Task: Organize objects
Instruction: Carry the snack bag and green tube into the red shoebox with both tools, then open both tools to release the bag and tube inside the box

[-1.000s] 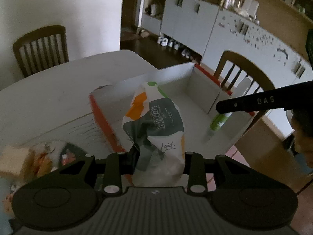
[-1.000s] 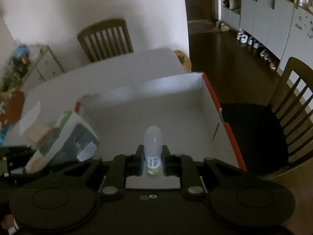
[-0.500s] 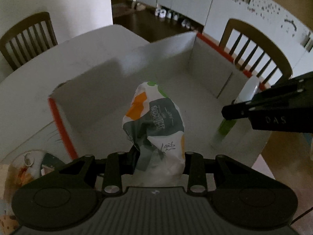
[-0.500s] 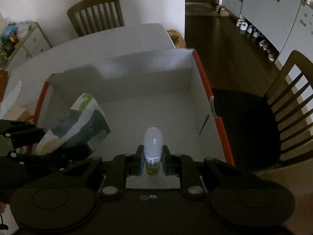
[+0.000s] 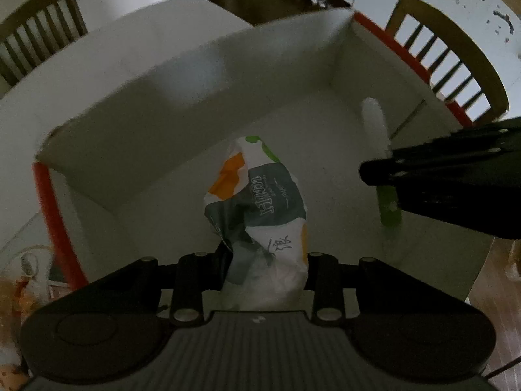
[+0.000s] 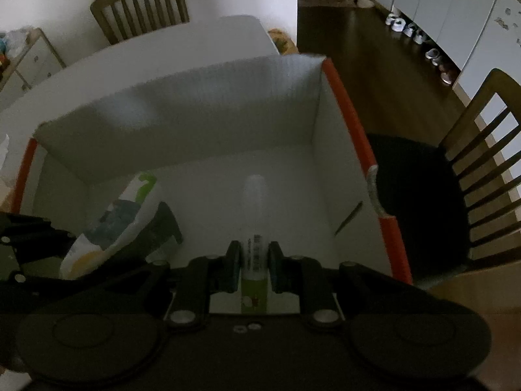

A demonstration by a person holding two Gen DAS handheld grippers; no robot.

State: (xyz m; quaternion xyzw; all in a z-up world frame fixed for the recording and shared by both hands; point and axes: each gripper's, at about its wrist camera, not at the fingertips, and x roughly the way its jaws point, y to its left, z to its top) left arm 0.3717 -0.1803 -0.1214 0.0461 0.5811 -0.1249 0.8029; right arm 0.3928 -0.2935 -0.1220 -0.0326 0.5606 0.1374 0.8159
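My left gripper (image 5: 263, 254) is shut on a crumpled white, green and orange snack bag (image 5: 260, 202) and holds it inside a white cardboard box with orange edges (image 5: 195, 75). My right gripper (image 6: 254, 257) is shut on a white and green tube-shaped bottle (image 6: 255, 221) and holds it inside the same box (image 6: 202, 97). The bottle (image 5: 377, 130) and the right gripper show at the right of the left wrist view. The bag (image 6: 127, 215) and the left gripper show at the lower left of the right wrist view.
The box stands on a white table (image 6: 162, 42). Wooden chairs stand at the far side (image 6: 140, 3) and at the right (image 6: 482, 137). More packaged items (image 5: 19, 277) lie on the table left of the box. White cabinets (image 6: 439, 0) line the back right.
Both grippers have moved forward and down into the box with their objects still held. The bag has gone from the box's left rim to inside it.
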